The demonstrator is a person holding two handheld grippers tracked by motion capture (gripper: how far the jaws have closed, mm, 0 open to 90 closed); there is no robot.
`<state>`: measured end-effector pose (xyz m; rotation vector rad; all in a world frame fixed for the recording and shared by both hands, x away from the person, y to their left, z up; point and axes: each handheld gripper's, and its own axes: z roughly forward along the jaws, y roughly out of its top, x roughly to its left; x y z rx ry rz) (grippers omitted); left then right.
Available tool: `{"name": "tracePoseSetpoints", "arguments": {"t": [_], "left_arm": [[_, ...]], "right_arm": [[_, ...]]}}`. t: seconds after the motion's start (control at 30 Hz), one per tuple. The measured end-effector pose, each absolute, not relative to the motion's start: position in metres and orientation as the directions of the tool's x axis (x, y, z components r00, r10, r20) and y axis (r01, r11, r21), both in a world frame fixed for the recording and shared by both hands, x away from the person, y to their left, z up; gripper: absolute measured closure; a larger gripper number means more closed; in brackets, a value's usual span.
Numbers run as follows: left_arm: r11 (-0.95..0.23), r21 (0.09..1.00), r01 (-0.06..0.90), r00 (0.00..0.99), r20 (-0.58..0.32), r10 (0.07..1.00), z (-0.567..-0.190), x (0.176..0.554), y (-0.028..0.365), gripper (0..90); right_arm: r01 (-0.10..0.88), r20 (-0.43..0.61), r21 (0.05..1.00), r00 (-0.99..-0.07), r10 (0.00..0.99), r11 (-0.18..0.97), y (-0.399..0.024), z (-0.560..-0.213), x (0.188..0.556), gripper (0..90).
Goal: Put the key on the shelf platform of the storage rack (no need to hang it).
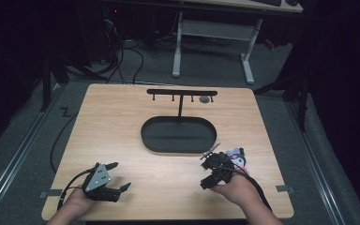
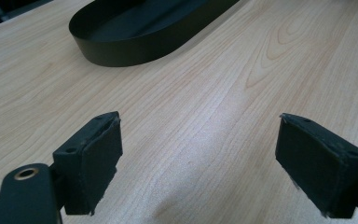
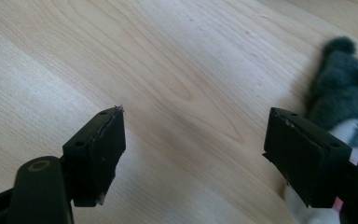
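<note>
A small plush toy (image 1: 238, 158), dark grey, white and pink, lies on the wooden table (image 1: 122, 122) near the right front. My right gripper (image 1: 205, 171) hovers just left of it, open, with bare wood between its jaws. In the right gripper view the plush toy (image 3: 342, 88) lies beyond the right-hand jaw, partly hidden by it, while the right gripper (image 3: 193, 158) holds nothing. My left gripper (image 1: 121, 176) rests open at the left front of the table. The left gripper (image 2: 198, 158) has wide jaws over bare wood.
A black oval tray (image 1: 143, 133) sits mid-table, and its wall (image 2: 121, 53) shows in the left gripper view. Behind it rises a black T-shaped rack (image 1: 182, 92) with small hooks, and a small grey object (image 1: 205, 99) hangs from one. A white desk frame (image 1: 248, 61) stands on the floor beyond.
</note>
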<state>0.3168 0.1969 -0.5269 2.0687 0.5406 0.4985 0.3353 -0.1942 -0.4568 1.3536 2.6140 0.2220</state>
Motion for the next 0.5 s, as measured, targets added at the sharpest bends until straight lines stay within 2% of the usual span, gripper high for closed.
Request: {"name": "tracePoseSetpoints", "arguments": {"t": [0.5], "left_arm": [[-0.489,0.853,0.185,0.822,0.139,0.553,-0.527,0.317,0.197,15.5]], "right_arm": [[0.829,-0.119,0.226,-0.498,0.859,0.512,-0.237,-0.433,0.335,19.8]]}}
